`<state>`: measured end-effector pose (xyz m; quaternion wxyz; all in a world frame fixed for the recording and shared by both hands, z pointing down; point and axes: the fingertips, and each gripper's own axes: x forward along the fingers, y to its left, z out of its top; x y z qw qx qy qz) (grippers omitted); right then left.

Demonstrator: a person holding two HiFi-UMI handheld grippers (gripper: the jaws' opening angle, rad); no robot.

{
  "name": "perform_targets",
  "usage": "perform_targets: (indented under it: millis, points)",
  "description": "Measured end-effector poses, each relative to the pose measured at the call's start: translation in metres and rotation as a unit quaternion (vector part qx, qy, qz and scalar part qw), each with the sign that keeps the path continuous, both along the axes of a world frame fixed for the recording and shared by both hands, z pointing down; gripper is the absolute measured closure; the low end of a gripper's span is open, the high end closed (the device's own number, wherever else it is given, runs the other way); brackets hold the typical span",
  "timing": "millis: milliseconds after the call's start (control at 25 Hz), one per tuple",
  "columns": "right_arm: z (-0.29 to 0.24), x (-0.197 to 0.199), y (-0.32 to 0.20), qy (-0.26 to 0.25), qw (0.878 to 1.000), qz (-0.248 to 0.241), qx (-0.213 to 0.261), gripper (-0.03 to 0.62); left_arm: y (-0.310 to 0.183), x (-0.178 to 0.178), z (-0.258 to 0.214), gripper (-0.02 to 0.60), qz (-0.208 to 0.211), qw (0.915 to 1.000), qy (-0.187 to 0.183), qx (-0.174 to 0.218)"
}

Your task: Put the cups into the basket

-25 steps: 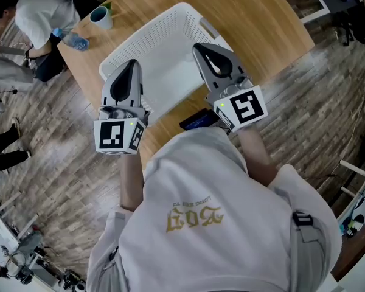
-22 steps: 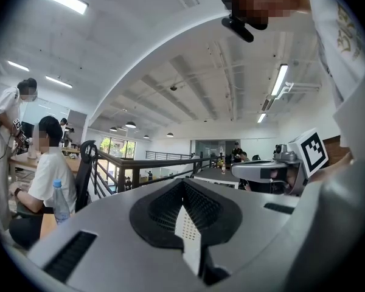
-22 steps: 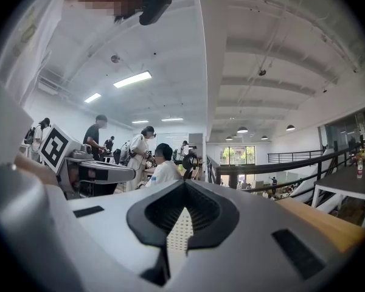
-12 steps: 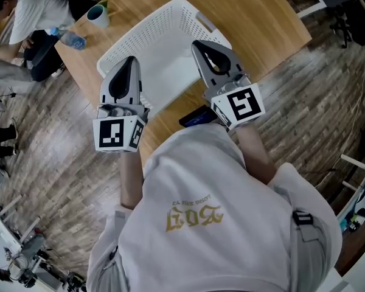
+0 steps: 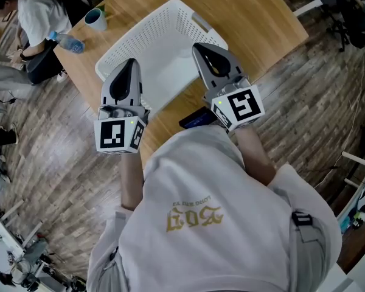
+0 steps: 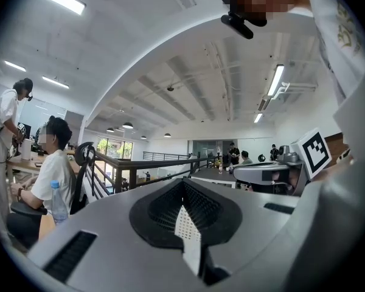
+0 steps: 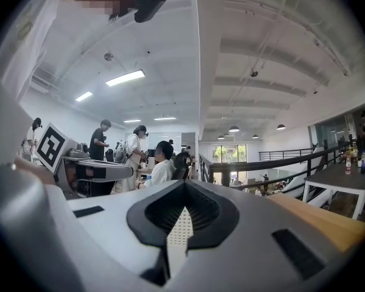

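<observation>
Little has shifted in the last second: the left gripper [image 5: 129, 66] and right gripper [image 5: 202, 47] stay raised over the near edge of the white basket [image 5: 170, 10], while the seated person [image 5: 39, 17] at the table's far corner has moved. Both claws are pressed together on nothing. One cup [image 5: 97, 19] stands on the wooden table [image 5: 255, 17] beyond the basket's far left corner, apart from it.

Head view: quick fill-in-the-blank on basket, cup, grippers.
1. The white basket sits on a ____ table.
2. The cup stands ____ the basket, on the table.
3. The left gripper and right gripper both have jaws ____, holding nothing.
Missing words: wooden; outside; shut.
</observation>
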<state>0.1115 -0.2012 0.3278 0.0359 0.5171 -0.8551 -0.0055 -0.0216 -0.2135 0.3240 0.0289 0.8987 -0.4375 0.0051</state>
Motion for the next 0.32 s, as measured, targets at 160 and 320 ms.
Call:
perform_targets:
  millis: [160,320]
  points:
    - [0.0012,0.0009,0.0025,0.0,1.0,0.0,-0.002,0.585,0.0018,0.0003,-0.0005,0.577,-0.002,1.0,0.0,-0.001]
    - [0.0048,0.0024,0.0038,0.002,1.0,-0.001,-0.007,0.585,0.002,0.0015,0.0016,0.577,-0.001,1.0,0.0,-0.002]
